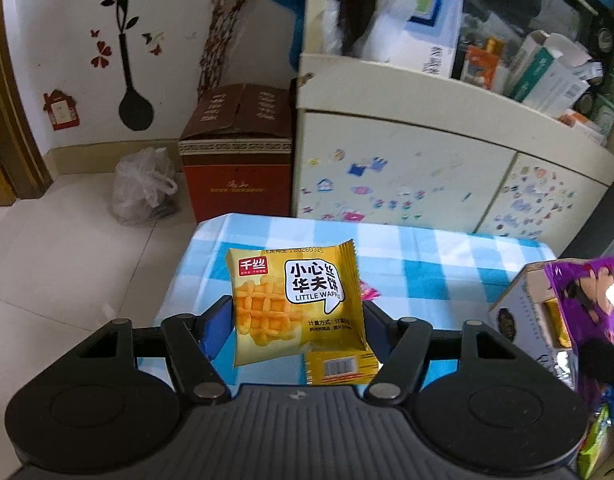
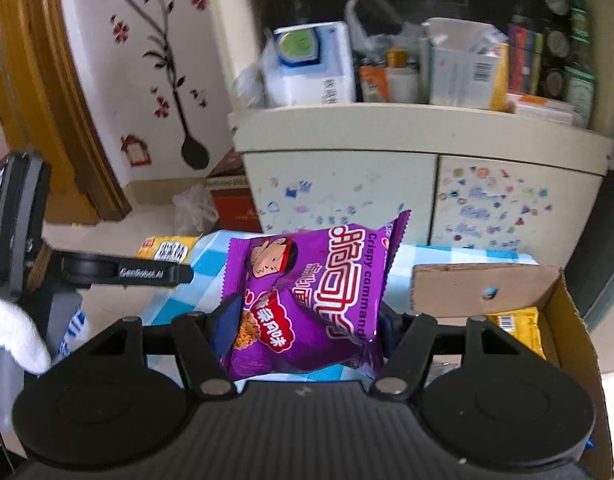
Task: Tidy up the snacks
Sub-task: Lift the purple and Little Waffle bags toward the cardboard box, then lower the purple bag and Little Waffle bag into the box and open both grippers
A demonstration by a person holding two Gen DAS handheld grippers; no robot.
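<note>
My left gripper (image 1: 297, 320) is shut on a yellow Little Waffle packet (image 1: 295, 304) and holds it upright above the blue-checked tablecloth (image 1: 427, 264). A second yellow packet (image 1: 341, 366) lies just below it. My right gripper (image 2: 305, 324) is shut on a purple crispy-noodle bag (image 2: 307, 300), held above the table beside an open cardboard box (image 2: 571, 320). A yellow packet (image 2: 519, 326) lies inside the box. The box (image 1: 519, 312) and the purple bag (image 1: 591, 300) also show at the right of the left wrist view. The left gripper with its waffle packet (image 2: 169, 250) shows at the left of the right wrist view.
A cream cabinet (image 1: 407, 168) with stickers stands behind the table, its shelf crowded with boxes. A red-brown carton (image 1: 237, 160) and a plastic bag (image 1: 141, 188) sit on the tiled floor to the left. A pink wrapper (image 1: 367, 290) lies on the cloth. More snack bags (image 1: 599, 432) are at the right edge.
</note>
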